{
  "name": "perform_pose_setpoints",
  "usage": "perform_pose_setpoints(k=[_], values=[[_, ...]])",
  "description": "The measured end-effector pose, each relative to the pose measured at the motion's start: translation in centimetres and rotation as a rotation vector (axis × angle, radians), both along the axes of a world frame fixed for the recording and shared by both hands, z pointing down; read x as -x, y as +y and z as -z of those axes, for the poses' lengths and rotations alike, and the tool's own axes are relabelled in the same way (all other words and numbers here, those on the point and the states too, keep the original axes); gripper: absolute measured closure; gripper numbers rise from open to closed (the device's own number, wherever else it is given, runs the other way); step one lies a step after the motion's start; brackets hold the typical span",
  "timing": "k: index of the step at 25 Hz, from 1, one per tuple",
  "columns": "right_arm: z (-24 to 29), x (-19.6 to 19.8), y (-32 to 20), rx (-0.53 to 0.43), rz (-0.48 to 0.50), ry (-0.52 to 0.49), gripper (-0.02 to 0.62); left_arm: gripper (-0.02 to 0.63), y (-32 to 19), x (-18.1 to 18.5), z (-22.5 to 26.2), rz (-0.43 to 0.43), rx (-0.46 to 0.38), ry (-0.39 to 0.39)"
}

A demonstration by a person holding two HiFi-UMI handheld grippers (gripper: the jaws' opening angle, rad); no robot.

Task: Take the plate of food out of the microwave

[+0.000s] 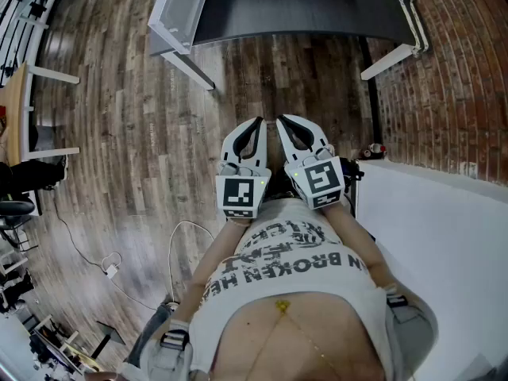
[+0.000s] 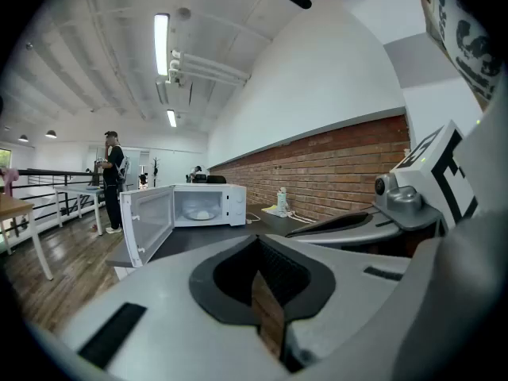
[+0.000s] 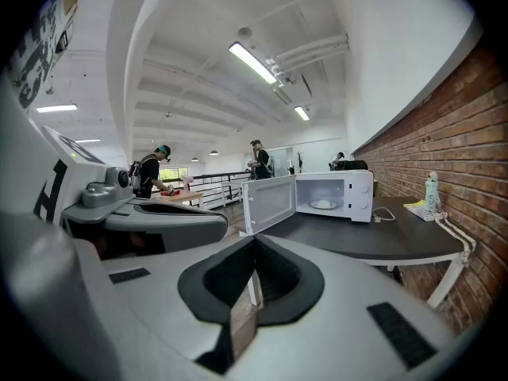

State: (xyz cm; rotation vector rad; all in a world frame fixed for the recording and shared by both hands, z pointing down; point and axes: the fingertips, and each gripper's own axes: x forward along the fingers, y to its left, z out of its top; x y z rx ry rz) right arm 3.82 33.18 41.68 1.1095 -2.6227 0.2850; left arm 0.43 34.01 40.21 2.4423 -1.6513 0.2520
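A white microwave (image 2: 213, 204) stands on a dark table (image 2: 198, 236) some way ahead, its door (image 2: 148, 221) swung open to the left. Inside sits a white plate of pale food (image 2: 202, 214). The right gripper view shows the same microwave (image 3: 337, 194), door (image 3: 270, 202) and plate (image 3: 323, 205). In the head view only the open door (image 1: 179, 8) and the table (image 1: 317, 10) show. My left gripper (image 1: 255, 122) and right gripper (image 1: 284, 121) are held side by side close to my body, over the wooden floor, far from the microwave. Both are shut with nothing held, as seen at the left gripper (image 2: 256, 238) and the right gripper (image 3: 254, 239).
A brick wall (image 1: 452, 70) runs along the right. A white bottle (image 3: 432, 189) and a cable lie on the table's far end. People stand at tables (image 3: 171, 197) in the background. A cable (image 1: 111, 264) trails on the floor at my left, and a white surface (image 1: 444, 236) is at my right.
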Motion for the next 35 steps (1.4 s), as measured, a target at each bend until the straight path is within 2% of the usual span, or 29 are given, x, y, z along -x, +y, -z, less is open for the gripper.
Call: perform_pose_setpoints(k=[7, 14, 27, 35], values=[[0.0, -0.1, 0.4, 0.009, 0.009, -0.031, 0.586, 0.598, 0.0, -0.2, -0.4, 0.008, 0.007, 0.02], [0.3, -1.8, 0.4, -0.008, -0.006, -0.045, 0.584, 0.598, 0.3, -1.2, 0.1, 0.009, 0.001, 0.018], [0.3, -5.0, 0.2, 0.004, 0.018, -0.082, 0.584, 0.599, 1.0, -4.2, -0.2, 0.062, 0.009, 0.013], [0.1, -5.8, -2.5, 0.022, -0.023, -0.095, 0.584, 0.599, -1.6, -4.3, -0.3, 0.048, 0.018, 0.015]])
